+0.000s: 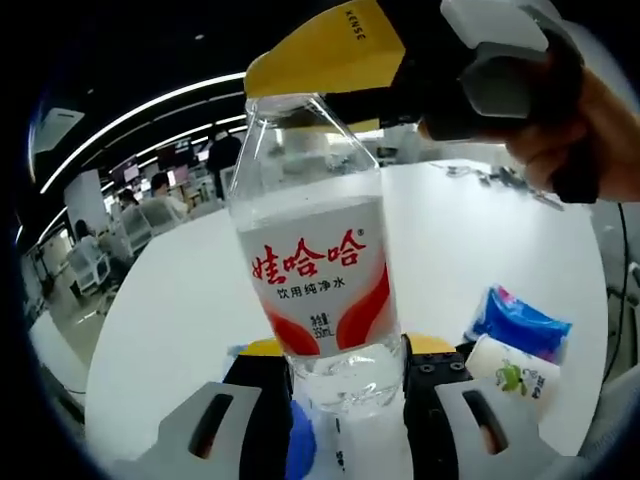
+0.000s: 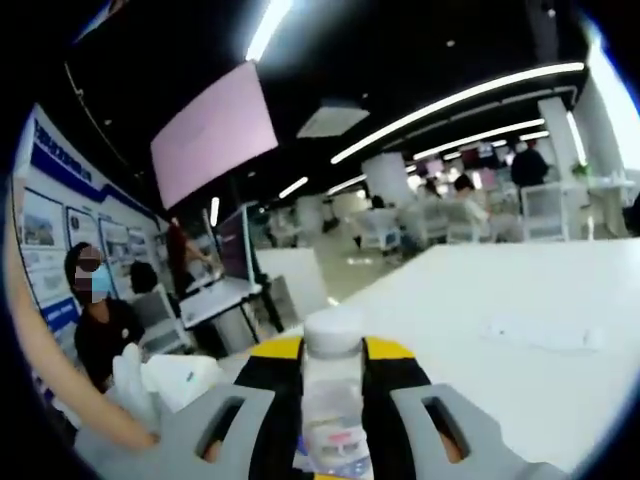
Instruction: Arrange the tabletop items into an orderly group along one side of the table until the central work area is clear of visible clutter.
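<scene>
Clear plastic water bottle (image 1: 318, 270) pinched by both tongs: left (image 1: 345, 385) at base, right (image 2: 333, 400) at cap. Blue packet (image 1: 520, 322) and white cup (image 1: 513, 372) still loose on white table (image 1: 180, 310); task mid-way.

Long ceiling light strips (image 2: 455, 100) run across a dark ceiling above an open office. A large pinkish screen (image 2: 214, 133) hangs overhead, and poster boards (image 2: 45, 232) with blue bands line the wall at the view's left edge. A person in a dark top (image 2: 100, 335) stands beside them. Farther back, seated people (image 2: 462, 205) work at desks near white office chairs (image 2: 545, 210).
</scene>
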`<act>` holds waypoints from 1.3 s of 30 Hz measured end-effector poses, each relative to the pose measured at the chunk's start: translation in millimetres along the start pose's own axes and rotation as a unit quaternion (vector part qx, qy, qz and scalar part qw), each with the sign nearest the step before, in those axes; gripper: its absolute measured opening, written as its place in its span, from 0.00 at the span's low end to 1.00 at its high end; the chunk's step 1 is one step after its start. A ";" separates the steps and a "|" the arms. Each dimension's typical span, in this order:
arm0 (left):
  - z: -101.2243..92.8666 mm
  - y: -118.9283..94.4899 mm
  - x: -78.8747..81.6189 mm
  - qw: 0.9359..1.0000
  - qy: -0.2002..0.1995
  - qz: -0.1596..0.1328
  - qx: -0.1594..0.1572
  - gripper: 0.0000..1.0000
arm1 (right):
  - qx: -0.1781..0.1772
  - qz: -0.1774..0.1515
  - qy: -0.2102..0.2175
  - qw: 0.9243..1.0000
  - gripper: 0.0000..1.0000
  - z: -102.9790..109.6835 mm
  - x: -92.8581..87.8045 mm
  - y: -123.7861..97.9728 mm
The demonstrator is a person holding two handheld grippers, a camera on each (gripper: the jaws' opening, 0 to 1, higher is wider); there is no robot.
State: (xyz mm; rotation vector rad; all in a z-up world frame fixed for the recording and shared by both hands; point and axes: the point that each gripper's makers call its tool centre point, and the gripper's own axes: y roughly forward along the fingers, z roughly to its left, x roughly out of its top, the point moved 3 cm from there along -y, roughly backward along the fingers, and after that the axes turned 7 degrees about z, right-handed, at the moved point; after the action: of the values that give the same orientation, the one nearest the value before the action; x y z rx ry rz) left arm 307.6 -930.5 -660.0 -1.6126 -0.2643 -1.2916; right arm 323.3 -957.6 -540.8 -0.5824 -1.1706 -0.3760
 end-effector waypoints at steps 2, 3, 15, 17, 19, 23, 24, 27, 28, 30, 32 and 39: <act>2.3 9.9 3.0 1.000 0.002 -0.002 0.002 0.40 | 0.000 -0.005 -0.004 1.000 0.17 -9.5 0.3 2.1; 3.4 13.8 4.1 1.000 0.002 -0.003 0.003 0.40 | 0.001 -0.006 -0.007 1.000 0.17 -13.2 0.4 3.2; 16.9 71.2 23.9 1.000 0.006 -0.007 0.003 0.40 | -0.011 -0.022 -0.029 0.999 0.17 -69.8 4.8 19.0; 20.1 78.4 26.3 1.000 0.009 -0.007 0.003 0.40 | -0.013 -0.026 -0.032 0.999 0.17 -75.7 5.9 21.3; 25.6 87.6 29.3 1.000 0.014 -0.008 0.007 0.40 | -0.015 -0.030 -0.041 0.999 0.17 -83.3 7.3 26.1; 36.4 99.7 29.2 1.000 0.013 -0.004 0.016 0.40 | -0.011 -0.033 -0.047 0.998 0.17 -92.3 7.0 35.8; 37.4 100.1 28.9 1.000 0.012 -0.003 0.017 0.40 | -0.008 -0.034 -0.048 0.998 0.17 -94.8 6.4 40.0; 48.6 104.4 22.5 0.999 0.006 0.006 0.032 0.40 | 0.001 -0.034 -0.049 0.998 0.17 -97.7 3.3 52.4; 51.5 105.2 20.6 0.999 0.003 0.008 0.035 0.40 | 0.004 -0.032 -0.049 0.998 0.17 -98.4 1.9 58.2; 60.2 108.7 14.9 0.999 -0.003 0.014 0.043 0.40 | 0.010 -0.029 -0.050 0.998 0.17 -98.6 -0.3 66.9; 68.9 110.0 9.7 0.998 -0.008 0.019 0.051 0.40 | 0.017 -0.029 -0.050 0.998 0.17 -98.8 -2.7 77.0; 93.6 108.2 -2.5 0.996 0.011 0.036 0.081 0.40 | 0.042 -0.034 -0.034 0.998 0.17 -97.4 -7.4 98.3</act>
State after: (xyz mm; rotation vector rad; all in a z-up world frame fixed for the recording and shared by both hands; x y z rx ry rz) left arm 437.5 -905.7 -714.7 -1.4566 -0.2876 -1.2016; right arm 448.7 -938.8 -596.6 -0.4865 -1.2667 -0.3654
